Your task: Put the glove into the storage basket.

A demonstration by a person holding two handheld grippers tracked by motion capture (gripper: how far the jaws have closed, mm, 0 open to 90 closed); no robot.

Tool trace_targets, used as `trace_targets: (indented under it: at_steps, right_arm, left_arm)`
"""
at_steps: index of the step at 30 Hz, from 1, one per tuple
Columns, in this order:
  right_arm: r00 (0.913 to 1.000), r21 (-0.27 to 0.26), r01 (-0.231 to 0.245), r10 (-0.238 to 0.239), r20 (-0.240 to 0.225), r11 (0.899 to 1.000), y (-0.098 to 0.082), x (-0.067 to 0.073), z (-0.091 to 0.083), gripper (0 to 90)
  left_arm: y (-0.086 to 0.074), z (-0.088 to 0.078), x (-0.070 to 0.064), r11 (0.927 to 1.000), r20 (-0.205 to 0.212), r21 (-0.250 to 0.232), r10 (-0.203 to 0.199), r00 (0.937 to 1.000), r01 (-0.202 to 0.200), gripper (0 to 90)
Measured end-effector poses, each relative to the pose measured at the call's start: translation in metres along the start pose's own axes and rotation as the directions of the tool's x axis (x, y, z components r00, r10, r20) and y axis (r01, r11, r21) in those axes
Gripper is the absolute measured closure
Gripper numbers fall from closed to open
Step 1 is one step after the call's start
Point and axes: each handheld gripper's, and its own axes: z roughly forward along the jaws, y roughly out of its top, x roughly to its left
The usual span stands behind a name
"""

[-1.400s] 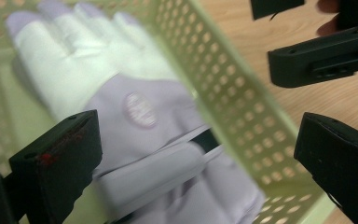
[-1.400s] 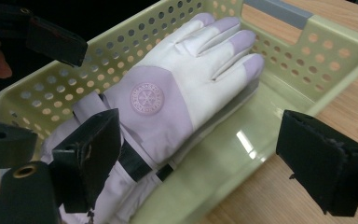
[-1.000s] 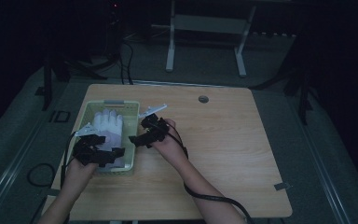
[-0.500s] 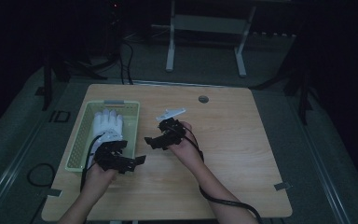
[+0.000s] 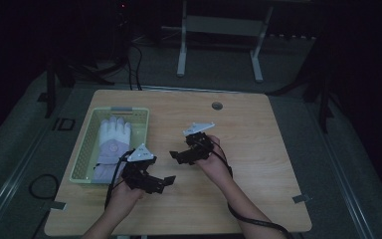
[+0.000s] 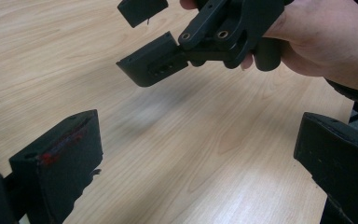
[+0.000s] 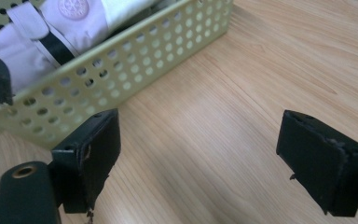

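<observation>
We hold our left gripper (image 5: 166, 180) and right gripper (image 5: 175, 155) spread and empty, right of the basket (image 5: 83, 158) holding 1 white glove (image 5: 113, 139).

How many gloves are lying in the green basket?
1 white glove can be seen. It lies flat in the green basket at the table's left side, with the fingers pointing away from the person. Another glove could be hidden beneath it.

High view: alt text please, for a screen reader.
A white fabric glove lies flat in a pale green perforated plastic basket on a light wooden table. A person's two black grippers, left and right, hang open just right of the basket, holding nothing.
</observation>
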Motion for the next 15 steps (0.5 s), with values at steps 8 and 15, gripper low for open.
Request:
trace_targets:
  at_steps: [8, 15]
  right_arm:
    - [1.0, 0.005, 0.003, -0.003, 0.005, 1.0, -0.02, -0.009, -0.01, 13.5]
    - [0.9998, 0.009, 0.013, -0.013, 0.016, 1.0, -0.041, -0.018, -0.019, 13.4]
  left_arm:
    - [-0.003, 0.017, -0.013, 0.9995, 0.039, 0.008, 0.029, 0.9988, -0.03, 1.3]
    - [-0.009, 0.035, -0.021, 0.9991, 0.074, 0.02, 0.035, 0.9967, -0.036, 1.3]
